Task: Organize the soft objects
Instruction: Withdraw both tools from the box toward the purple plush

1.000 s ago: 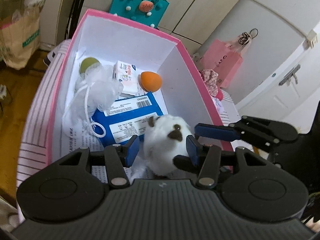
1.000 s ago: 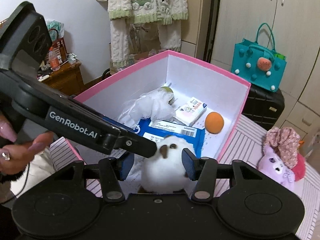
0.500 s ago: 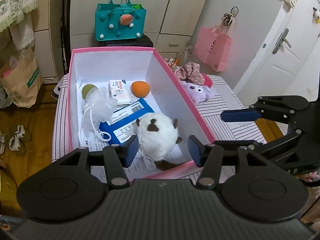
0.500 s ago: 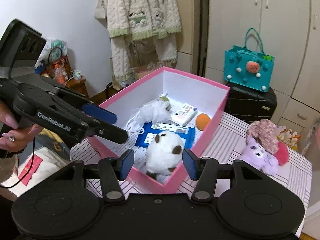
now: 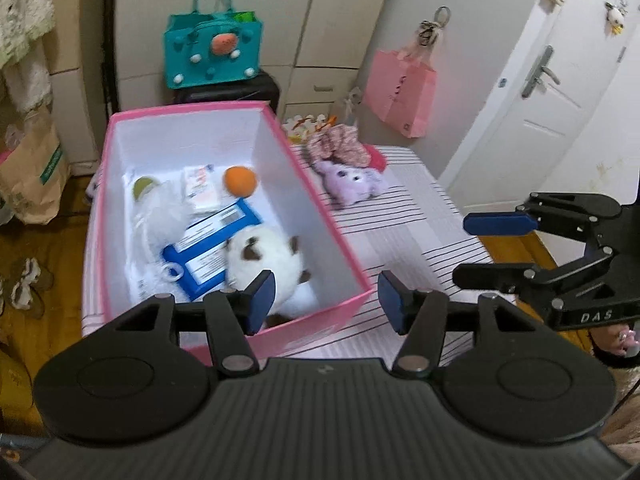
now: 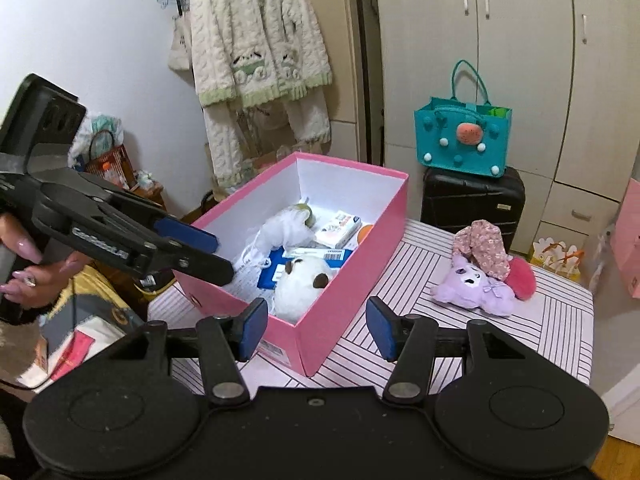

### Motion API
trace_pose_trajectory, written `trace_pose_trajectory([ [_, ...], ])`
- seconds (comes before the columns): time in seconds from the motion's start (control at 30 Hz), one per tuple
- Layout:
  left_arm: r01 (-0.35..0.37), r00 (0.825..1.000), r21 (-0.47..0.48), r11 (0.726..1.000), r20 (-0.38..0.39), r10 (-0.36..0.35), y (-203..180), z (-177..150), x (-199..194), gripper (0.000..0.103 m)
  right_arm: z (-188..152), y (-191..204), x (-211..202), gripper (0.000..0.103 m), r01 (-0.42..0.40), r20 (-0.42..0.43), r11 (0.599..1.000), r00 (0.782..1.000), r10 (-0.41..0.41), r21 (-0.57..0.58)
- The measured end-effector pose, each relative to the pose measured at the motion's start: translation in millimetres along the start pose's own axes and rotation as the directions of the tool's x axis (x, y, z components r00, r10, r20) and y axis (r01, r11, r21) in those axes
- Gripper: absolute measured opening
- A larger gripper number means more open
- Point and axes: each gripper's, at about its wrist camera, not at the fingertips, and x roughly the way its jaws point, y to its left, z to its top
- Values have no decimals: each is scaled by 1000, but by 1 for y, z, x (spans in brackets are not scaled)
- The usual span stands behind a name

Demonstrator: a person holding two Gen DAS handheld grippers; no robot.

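**Soft items: box and table, both grippers empty**

Left gripper (image 5: 326, 300): jaws spread wide, nothing held, raised above the pink box (image 5: 320, 216). In the box, left to right: white mesh pouf (image 5: 160, 216), blue packet (image 5: 212, 248), white plush toy (image 5: 272, 264) at the near end. On the striped table (image 5: 400, 240), beside the box: purple plush (image 5: 352, 184). Right gripper (image 6: 316, 328): jaws spread wide, nothing held.

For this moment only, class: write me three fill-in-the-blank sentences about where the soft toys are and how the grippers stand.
1. The white plush toy lies inside the ____ box.
2. The purple plush toy lies on the ____ tablecloth.
3. Both the left gripper and the right gripper are ____.

Missing words: pink; striped; open
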Motion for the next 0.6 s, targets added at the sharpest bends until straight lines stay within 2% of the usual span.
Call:
trace_pose_trajectory([
  [0.17, 24, 1000, 42, 999, 11, -24, -27, 12, 6, 56, -4, -11, -18, 61, 10, 26, 1000, 1000, -10, 10],
  [0.4, 51, 998, 81, 995, 22, -53, -62, 27, 19, 56, -6, -48, -39, 61, 57, 35, 997, 998, -59, 47],
  [0.6, 56, 998, 171, 984, 17, -60, -102, 49, 36, 56, -8, -85, -44, 62, 89, 44, 993, 995, -92, 77],
])
